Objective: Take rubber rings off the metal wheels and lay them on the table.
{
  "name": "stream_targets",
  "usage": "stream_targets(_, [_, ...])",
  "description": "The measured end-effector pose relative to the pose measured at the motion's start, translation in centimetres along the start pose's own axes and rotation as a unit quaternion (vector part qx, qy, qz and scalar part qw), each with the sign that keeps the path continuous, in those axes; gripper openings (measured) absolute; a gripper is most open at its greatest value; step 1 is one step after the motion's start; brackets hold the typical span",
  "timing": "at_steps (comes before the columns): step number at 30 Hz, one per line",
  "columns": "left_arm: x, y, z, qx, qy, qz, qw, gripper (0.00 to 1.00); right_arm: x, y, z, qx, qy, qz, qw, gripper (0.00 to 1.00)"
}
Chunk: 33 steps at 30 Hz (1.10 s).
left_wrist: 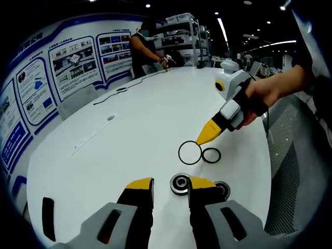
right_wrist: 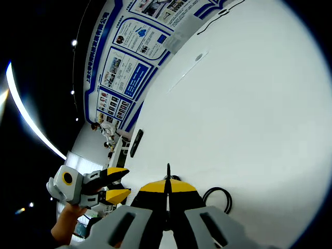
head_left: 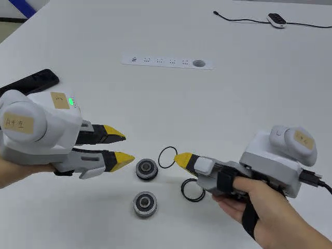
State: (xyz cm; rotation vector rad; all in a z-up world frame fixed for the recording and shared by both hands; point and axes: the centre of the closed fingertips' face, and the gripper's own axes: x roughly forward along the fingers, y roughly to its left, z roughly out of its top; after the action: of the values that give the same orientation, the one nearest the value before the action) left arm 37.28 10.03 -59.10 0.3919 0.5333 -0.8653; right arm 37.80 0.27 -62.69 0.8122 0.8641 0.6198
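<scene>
Two metal wheels [head_left: 147, 169] [head_left: 145, 203] lie on the white table [head_left: 223, 104]. My left gripper [head_left: 122, 146] hovers just left of the nearer-to-it wheel [left_wrist: 180, 183], open, with nothing between its yellow tips. My right gripper [head_left: 181, 158] comes in from the right, rolled on its side, shut on a thin rubber ring [head_left: 167, 157] at its tip. In the right gripper view that ring [right_wrist: 167, 171] shows edge-on as a dark line ahead of the gripper [right_wrist: 167, 182]. A thicker black ring [head_left: 193, 190] [left_wrist: 211, 155] lies flat on the table under the right gripper.
A white power strip [head_left: 168, 61] lies across the table's middle, a black flat device [head_left: 31, 82] at the left, and a black cable with a small remote [head_left: 275, 19] at the far right. A person [left_wrist: 142, 44] stands at the table's far end.
</scene>
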Motion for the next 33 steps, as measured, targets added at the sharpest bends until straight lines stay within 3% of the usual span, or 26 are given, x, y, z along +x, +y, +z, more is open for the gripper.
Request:
stream_targets(3, [-0.1, -0.2, -0.2, 0.005, 0.006, 0.001, 1.0, 0.26, -0.6, -1.0, -0.1, 0.009, -0.002, -0.009, 0.9999, 0.02])
stream_targets(6, [-0.1, -0.5, -0.8, 0.026, 0.027, 0.001, 0.9993, 0.26, -1.1, -1.7, -0.6, 0.014, 0.0, -0.017, 0.9998, 0.02])
stream_targets(9, [-0.1, -1.0, -0.6, 0.019, 0.023, -0.006, 0.9995, 0.26, -1.6, -2.7, -1.3, 0.021, 0.006, -0.026, 0.9994, 0.02])
stream_targets(19, [-0.6, -1.3, -0.7, 0.019, 0.023, 0.0, 0.9996, 0.24, -2.5, -5.2, -2.8, 0.041, 0.018, -0.059, 0.9972, 0.02])
stream_targets(25, [-0.7, -1.0, -1.0, 0.015, 0.023, 0.002, 0.9996, 0.24, -3.0, -5.7, -2.8, 0.049, 0.017, -0.069, 0.9963, 0.02])
stream_targets(33, [-0.2, -1.3, -0.5, 0.016, 0.019, 0.0, 0.9997, 0.23, -3.6, -6.3, -2.7, 0.063, 0.011, -0.087, 0.9941, 0.02])
